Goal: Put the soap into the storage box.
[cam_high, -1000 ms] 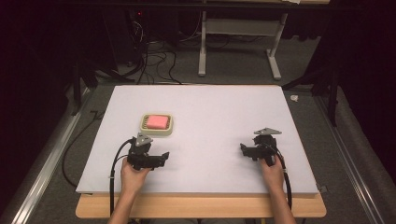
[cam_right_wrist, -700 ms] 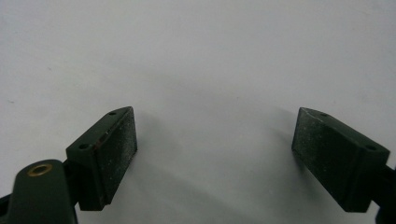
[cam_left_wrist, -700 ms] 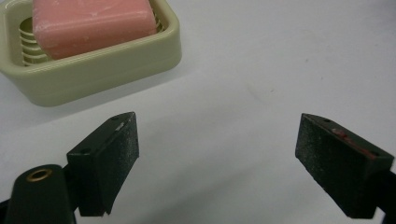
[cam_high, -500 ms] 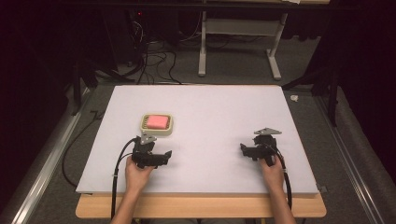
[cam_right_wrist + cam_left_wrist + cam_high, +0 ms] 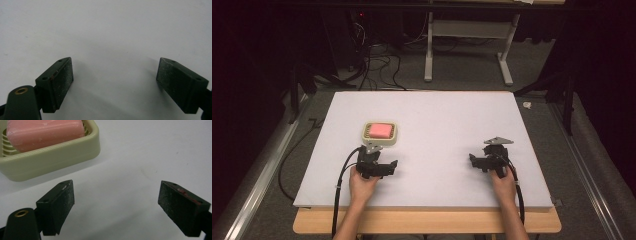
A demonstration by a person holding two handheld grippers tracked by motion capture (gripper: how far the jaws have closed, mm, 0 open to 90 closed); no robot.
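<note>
A pink bar of soap (image 5: 380, 130) lies in a pale green dish (image 5: 393, 138) on the white table top, left of the middle. My left gripper (image 5: 376, 161) rests just in front of the dish, held by a hand. In the left gripper view the soap (image 5: 45, 132) and the dish (image 5: 62, 152) sit at the upper left, beyond the jaws and apart from them. The left gripper (image 5: 116, 195) is open, with bare table between its jaws. My right gripper (image 5: 489, 159) rests on the table's right side. In its own view the right gripper (image 5: 115, 72) is open over plain white surface.
The white board (image 5: 437, 115) lies on a wooden table whose front edge (image 5: 427, 222) shows below the hands. Black cables trail from both grippers toward the person. A metal stand (image 5: 467, 45) and cables are on the floor behind the table.
The left gripper has edged slightly to the right in front of the dish. The right gripper has stayed in place.
</note>
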